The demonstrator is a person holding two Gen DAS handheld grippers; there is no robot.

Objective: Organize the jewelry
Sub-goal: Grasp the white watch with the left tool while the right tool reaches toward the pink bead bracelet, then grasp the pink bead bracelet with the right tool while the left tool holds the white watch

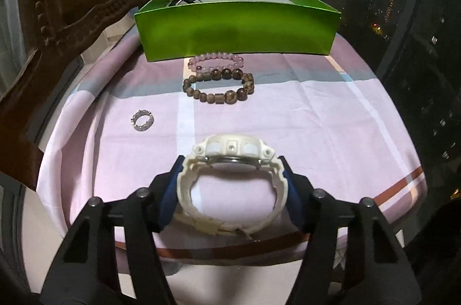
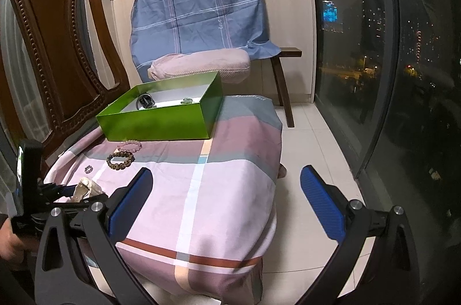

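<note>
A white watch point(image 1: 230, 158) lies on its side on the pink checked cloth point(image 1: 317, 117), low in the left wrist view. My left gripper point(image 1: 230, 162) is shut on it, with a blue pad against each side of the strap. Beyond it lie a small sparkly ring point(image 1: 134, 119), a brown bead bracelet point(image 1: 219, 97) and a pink bead bracelet point(image 1: 219, 55), just in front of the green box point(image 1: 236, 28). The right wrist view shows the right gripper point(image 2: 227, 173) open and empty over the cloth's near right part. The watch point(image 2: 83, 188) sits at its lower left.
The green box point(image 2: 161, 126) holds a dark round band point(image 2: 145, 100) and a small pale piece point(image 2: 187, 101). A carved wooden chair point(image 2: 57, 45) stands close on the left. Behind are a pink pillow point(image 2: 201, 62) and blue cloth point(image 2: 201, 8). The table drops off to tiled floor point(image 2: 311, 137) and a window at right.
</note>
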